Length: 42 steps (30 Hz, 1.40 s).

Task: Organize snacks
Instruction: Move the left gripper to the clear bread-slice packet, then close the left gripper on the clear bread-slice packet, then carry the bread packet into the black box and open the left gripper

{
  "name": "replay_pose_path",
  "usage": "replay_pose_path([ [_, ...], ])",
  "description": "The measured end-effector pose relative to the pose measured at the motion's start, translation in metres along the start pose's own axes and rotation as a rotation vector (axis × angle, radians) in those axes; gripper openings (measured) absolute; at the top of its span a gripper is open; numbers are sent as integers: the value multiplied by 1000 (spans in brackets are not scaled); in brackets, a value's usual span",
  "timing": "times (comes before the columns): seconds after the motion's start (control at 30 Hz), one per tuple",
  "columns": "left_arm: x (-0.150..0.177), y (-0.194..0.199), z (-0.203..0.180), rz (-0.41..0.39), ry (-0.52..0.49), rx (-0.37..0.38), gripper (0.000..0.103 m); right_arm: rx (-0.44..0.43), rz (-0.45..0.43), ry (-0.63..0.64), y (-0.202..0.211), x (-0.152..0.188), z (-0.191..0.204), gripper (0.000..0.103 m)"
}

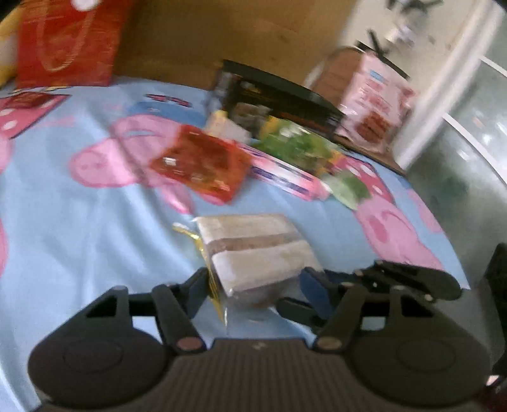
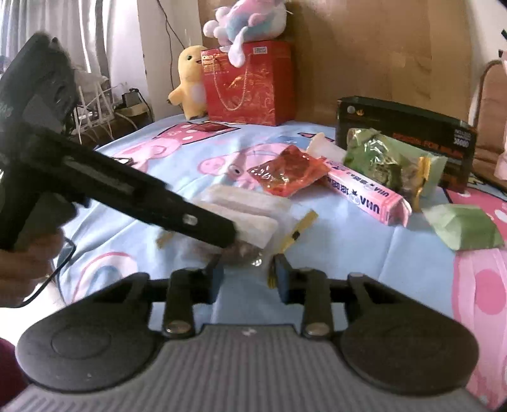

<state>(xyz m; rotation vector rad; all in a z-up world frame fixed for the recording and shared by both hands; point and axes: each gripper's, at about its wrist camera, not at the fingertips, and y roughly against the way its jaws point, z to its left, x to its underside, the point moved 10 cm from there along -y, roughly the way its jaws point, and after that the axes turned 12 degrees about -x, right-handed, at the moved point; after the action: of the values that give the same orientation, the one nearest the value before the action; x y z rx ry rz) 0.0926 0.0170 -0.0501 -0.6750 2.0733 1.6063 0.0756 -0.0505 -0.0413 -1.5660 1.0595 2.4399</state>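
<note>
The left gripper (image 1: 253, 285) grips the wafer pack (image 1: 253, 250), just above the sheet (image 1: 79, 228); the right gripper (image 2: 247, 272) stands open just beside it. Step, I judge: moving it. Next: carry it toward the box (image 1: 279, 98) at 12 o'clock.

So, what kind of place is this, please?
Probably a bedroom at home: a cartoon-pig bedsheet covers what looks like a bed, plush toys sit by a red gift bag, and curtains hang behind.
</note>
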Motion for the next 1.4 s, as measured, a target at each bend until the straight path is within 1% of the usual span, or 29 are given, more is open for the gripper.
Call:
replay_pose_path([
  [0.03, 3, 0, -7, 4, -16, 8, 62, 50, -16, 30, 10, 3, 1, 37],
  [0.07, 5, 0, -14, 6, -37, 17, 62, 67, -21, 33, 16, 7, 0, 37],
  [0.1, 9, 0, -21, 9, -56, 28, 62, 67, -21, 33, 16, 7, 0, 37],
  [0.2, 19, 0, -48, 16, -128, 67, 62, 103, -40, -2, 38, 19, -9, 37],
  [0.23, 23, 0, -56, 19, -150, 76, 62, 133, -51, -8, 52, 29, -12, 37],
  [0.27, 26, 0, -64, 20, -175, 84, 62, 133, -51, -8, 52, 29, -12, 37],
  [0.33, 33, 1, -78, 15, -225, 86, 62, 170, -54, -12, 62, 39, -14, 37],
  [0.4, 39, 2, -88, 12, -270, 75, 66, 192, -58, -33, 69, 48, -16, 39],
  [0.47, 41, 3, -91, 15, -288, 77, 66, 206, -70, -57, 73, 53, -18, 42],
  [0.53, 39, 5, -88, 29, -275, 84, 68, 211, -76, -59, 74, 54, -19, 41],
  [0.57, 37, 6, -85, 33, -260, 86, 70, 218, -79, -65, 75, 53, -21, 44],
  [0.7, 21, 15, -67, 8, -175, 93, 70, 222, -88, -80, 78, 53, -27, 57],
  [0.77, 15, 15, -62, 6, -148, 85, 70, 224, -95, -80, 80, 53, -29, 61],
  [0.83, 11, 10, -61, 17, -140, 71, 70, 212, -98, -80, 78, 51, -31, 64],
  [0.9, 10, 4, -63, 29, -143, 70, 69, 199, -97, -70, 73, 48, -31, 71],
  [0.97, 9, -2, -68, 37, -152, 70, 66, 196, -94, -63, 68, 46, -33, 77],
  [1.0, 10, -5, -70, 45, -157, 70, 59, 196, -94, -63, 68, 46, -33, 77],
  [1.03, 12, -9, -72, 61, -162, 75, 57, 186, -89, -64, 64, 47, -33, 77],
  [1.07, 14, -10, -74, 67, -158, 86, 57, 186, -89, -64, 64, 47, -33, 76],
  [1.13, 18, -8, -78, 47, -167, 84, 55, 177, -87, -60, 61, 49, -30, 74],
  [1.2, 22, -4, -82, 34, -171, 85, 55, 179, -91, -35, 63, 52, -23, 63],
  [1.27, 26, 2, -84, 31, -174, 89, 54, 173, -95, -41, 67, 54, -18, 58],
  [1.4, 30, 13, -84, 22, -183, 84, 53, 159, -95, -26, 71, 53, -7, 56],
])
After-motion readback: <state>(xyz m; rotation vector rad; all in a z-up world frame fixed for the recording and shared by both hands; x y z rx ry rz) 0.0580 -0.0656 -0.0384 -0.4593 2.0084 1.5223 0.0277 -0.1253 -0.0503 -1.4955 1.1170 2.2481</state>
